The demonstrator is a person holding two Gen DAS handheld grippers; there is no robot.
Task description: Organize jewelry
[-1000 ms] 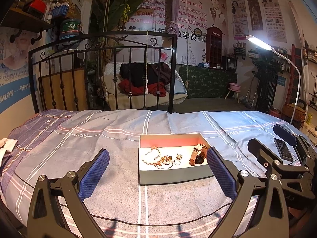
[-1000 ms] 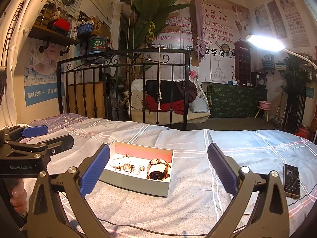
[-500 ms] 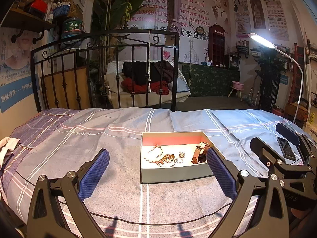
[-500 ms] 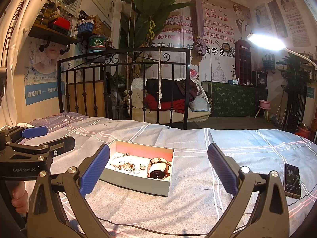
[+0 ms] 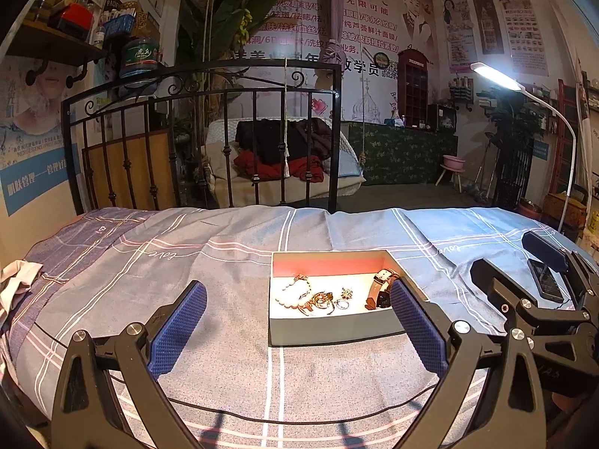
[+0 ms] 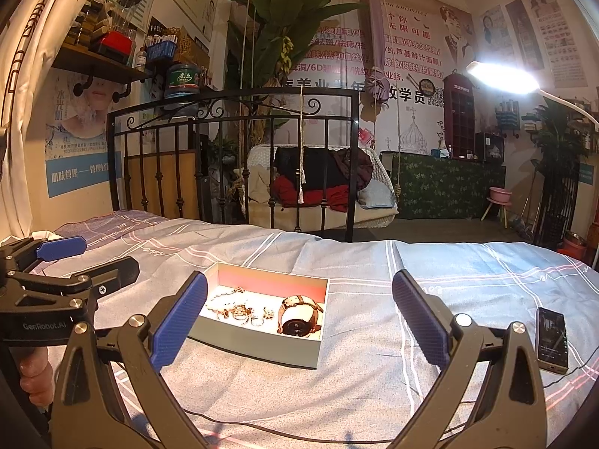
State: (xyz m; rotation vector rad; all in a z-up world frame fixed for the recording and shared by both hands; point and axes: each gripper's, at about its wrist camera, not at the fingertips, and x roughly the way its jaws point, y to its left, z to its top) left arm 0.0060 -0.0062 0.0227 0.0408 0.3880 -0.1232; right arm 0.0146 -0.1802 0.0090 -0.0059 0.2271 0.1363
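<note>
1. We see a bed (image 6: 374,374) covered with a blue-grey sheet with a striped grid.
2. An open grey box (image 6: 258,340) rests on it.
3. A dark phone (image 6: 551,335) lies well right of the box, with a thin black cable (image 6: 262,428) in front.

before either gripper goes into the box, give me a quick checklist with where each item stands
1. Left gripper open, nothing between its fingers: ok.
2. Right gripper open and empty: ok.
3. Box uncovered, sitting flat on the bed: ok.
4. Watch apart from the other pieces, at the box's right end: ok.
5. Bracelet, rings and small pieces separated enough for a clean single pick: not ok, they lie bunched together.
6. Phone and its cable out of the way: cannot tell; the cable runs across the sheet in front of the grippers.
</note>
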